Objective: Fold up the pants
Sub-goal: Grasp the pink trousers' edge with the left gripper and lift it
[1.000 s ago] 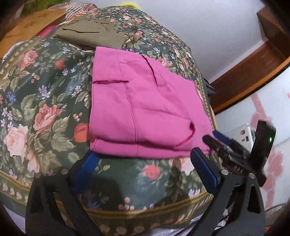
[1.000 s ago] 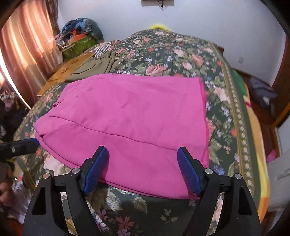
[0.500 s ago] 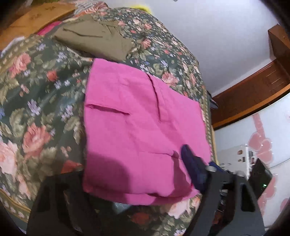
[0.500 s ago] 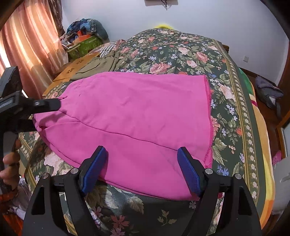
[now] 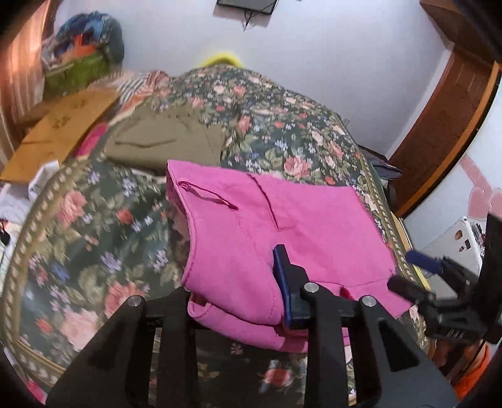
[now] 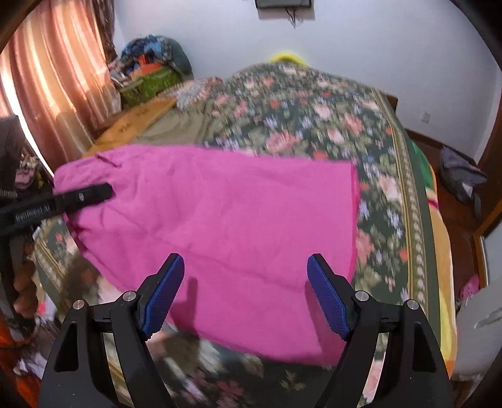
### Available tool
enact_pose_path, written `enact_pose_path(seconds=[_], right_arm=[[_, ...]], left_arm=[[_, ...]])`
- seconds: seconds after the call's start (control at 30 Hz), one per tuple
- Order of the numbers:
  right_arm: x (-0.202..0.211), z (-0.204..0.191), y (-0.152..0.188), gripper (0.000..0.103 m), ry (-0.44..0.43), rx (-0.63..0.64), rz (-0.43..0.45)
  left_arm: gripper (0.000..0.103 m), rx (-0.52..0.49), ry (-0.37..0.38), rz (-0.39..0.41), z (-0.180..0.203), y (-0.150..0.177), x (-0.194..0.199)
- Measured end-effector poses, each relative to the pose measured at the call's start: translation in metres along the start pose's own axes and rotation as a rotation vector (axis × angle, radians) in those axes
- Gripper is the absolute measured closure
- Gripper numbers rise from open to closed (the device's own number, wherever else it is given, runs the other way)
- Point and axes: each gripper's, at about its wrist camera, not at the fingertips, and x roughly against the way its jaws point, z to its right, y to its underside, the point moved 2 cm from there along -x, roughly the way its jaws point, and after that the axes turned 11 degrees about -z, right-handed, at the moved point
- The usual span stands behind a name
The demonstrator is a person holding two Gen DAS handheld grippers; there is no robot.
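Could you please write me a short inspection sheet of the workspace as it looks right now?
Surface: bed with floral bedspread, blurred.
Job's things: pink pants folded, near end raised off the bed.
Clutter: olive garment beyond the pants; cardboard sheet at the bed's far left; piled bags in the corner.
Grippers: left gripper clamped on the pants' near edge, one finger hidden under the cloth; right gripper open, hovering over the pants, holding nothing.
Cables: cord hanging below a wall-mounted device.
Surroundings: white wall, pink curtain, wooden door frame.
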Motion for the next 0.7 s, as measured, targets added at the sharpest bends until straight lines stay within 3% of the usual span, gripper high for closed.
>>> enact_pose_path(seconds=[0.17,0.43,0.6,0.7], right_arm=[[-0.005,-0.026,-0.028,0.026,-0.045,0.024,0.069],[-0.051,-0.080,-0.037,0.026,-0.097,0.179,-0.067],[-0.063,-0.090,-0.029,0.026,-0.135,0.207,-0.131],[-0.057,-0.091,-0.025,0.028,-0.124,0.208,-0.120]], left_arm=[[0.074,-0.014,-0.019,0.042,-0.008,0.000,0.021],[0.076,-0.119,-0.094,0.114,0.000,0.006,0.047],[0.079,-0.170,-0.008,0.115,0.017,0.004,0.048],[0.080,-0.201,-0.012,0.125,0.029,-0.001,0.047]])
